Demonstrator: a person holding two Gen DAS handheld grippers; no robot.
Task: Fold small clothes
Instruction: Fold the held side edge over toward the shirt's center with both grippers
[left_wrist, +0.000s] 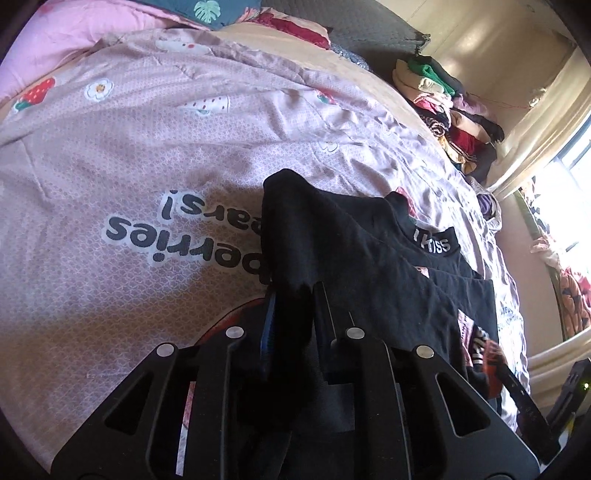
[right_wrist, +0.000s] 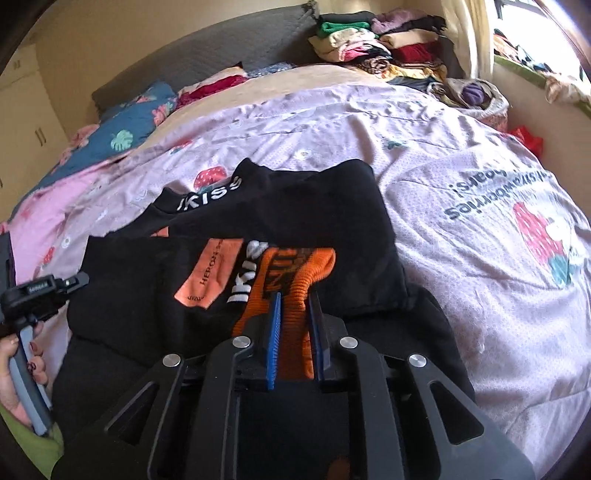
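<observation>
Home bedroom: bed (right_wrist: 424, 155), pillow (right_wrist: 129, 122), clothes piles (right_wrist: 369, 48).

Black cotton top (right_wrist: 295, 221) with white lettering, orange ribbed cuff (right_wrist: 291, 280) between blue-padded tongs (right_wrist: 295, 306); pink strawberry-print bedspread (right_wrist: 461, 177) beyond.

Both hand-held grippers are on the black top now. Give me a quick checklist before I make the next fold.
1. Left hand-held gripper clamped on black top: ok, fabric sits between its fingers.
2. Right hand-held gripper clamped on orange cuff: ok.
3. Top lying flat: not ok, sleeves are bunched over the body.
4. Bedspread bare beyond the top: ok.
5. Stack of folded clothes out of the way: ok, at the far edge of the bed.
6. Layers caught in either grip: cannot tell.
</observation>
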